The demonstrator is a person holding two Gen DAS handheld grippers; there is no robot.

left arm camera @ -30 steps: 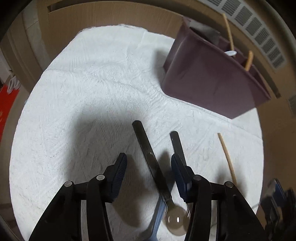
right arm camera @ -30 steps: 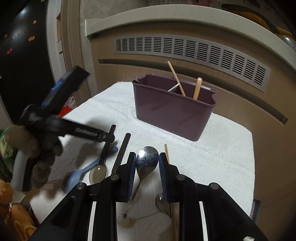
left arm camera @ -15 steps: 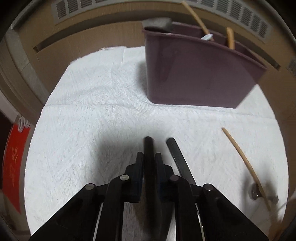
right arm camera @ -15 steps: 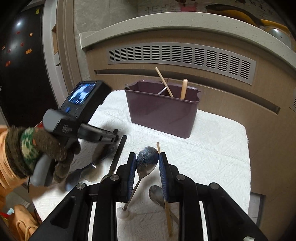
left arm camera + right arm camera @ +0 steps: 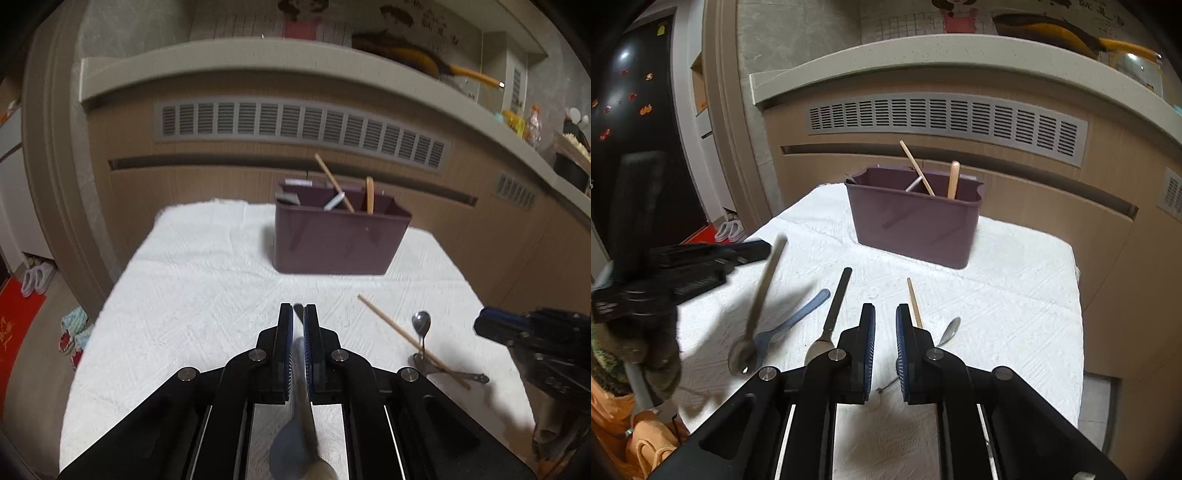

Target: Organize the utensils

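Bench (image 5: 1015,288): covered with white cloth; purple caddy (image 5: 916,225) at its far side
Left hand-held gripper (image 5: 298,314): clenched on a dark-handled spoon (image 5: 757,302), lifted before the caddy
Right hand-held gripper (image 5: 885,314): closing, nothing between its jaws
Chopstick (image 5: 914,302): before the caddy

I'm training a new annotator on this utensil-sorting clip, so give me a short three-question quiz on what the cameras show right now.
1. True or false: the left tongs hold nothing.
2. Where does the loose chopstick lie? A: inside the purple caddy. B: on the white cloth. C: on the floor.
3. How many wooden sticks poke out of the purple caddy?

Key: 1. False, they are shut on a spoon. 2. B. 3. Two.
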